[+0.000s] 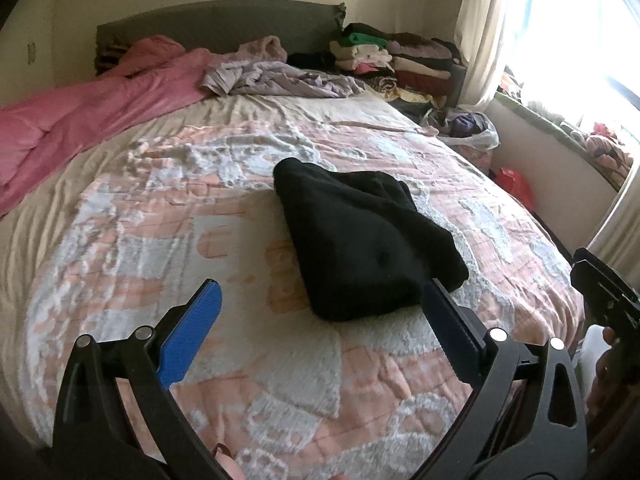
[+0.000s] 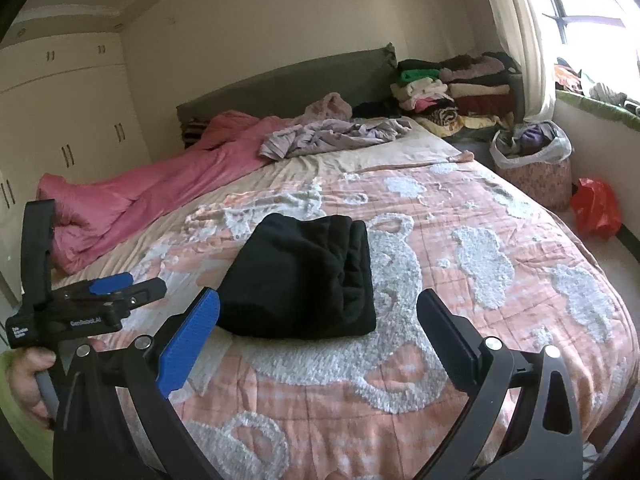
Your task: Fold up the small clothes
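A black garment lies folded into a compact bundle on the pink and white bedspread; it also shows in the right wrist view. My left gripper is open and empty, just short of the bundle's near edge, its right finger close beside the cloth. My right gripper is open and empty, with the bundle's near edge between its fingertips. The left gripper also shows from the side in the right wrist view, left of the bundle.
A pink duvet lies along the bed's far left. Crumpled lilac clothes lie near the grey headboard. Stacks of folded clothes sit at the far right corner. A basket with a bag and a red bag stand on the floor.
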`<state>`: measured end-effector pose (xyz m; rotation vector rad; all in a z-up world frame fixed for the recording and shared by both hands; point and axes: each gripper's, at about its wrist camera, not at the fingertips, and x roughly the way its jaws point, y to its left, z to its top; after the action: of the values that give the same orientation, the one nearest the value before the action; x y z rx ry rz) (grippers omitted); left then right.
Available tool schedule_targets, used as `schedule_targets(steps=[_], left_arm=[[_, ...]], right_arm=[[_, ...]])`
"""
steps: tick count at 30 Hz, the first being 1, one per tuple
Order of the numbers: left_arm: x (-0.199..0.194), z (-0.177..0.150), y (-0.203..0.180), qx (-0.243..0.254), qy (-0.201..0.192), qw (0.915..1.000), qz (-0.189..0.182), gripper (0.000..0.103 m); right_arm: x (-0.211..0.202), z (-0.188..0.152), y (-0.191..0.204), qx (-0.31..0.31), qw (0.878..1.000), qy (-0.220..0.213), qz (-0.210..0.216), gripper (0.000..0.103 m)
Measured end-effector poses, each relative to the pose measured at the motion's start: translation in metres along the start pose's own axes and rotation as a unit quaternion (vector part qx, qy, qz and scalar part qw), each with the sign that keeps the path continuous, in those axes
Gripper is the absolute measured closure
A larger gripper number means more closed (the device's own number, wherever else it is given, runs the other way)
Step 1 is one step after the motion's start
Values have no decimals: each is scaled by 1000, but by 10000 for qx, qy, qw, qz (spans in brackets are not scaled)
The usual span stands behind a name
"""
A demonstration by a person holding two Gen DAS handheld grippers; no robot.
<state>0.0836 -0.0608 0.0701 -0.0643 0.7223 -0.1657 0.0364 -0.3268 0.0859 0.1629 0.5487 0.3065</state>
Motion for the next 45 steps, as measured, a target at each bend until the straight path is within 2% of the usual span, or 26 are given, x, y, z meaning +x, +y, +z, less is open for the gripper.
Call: schedule_targets(steps=[7, 15, 22, 45], left_arm=[[-20, -20, 15, -44, -68, 9999, 71, 10], [-22, -50, 26, -108, 119, 9996, 212, 10], [-17, -72, 34, -177, 234, 9993, 248, 10], [-14, -76, 32, -206, 245, 9991, 268, 10]], right_arm=[[-13, -16, 9, -45, 10000, -30, 53, 5], [-9, -45, 19, -249, 9991, 316, -146, 5], [8, -66, 19, -132, 9975, 659, -227, 5], [9, -68, 17, -145, 9971, 700, -253, 5]])
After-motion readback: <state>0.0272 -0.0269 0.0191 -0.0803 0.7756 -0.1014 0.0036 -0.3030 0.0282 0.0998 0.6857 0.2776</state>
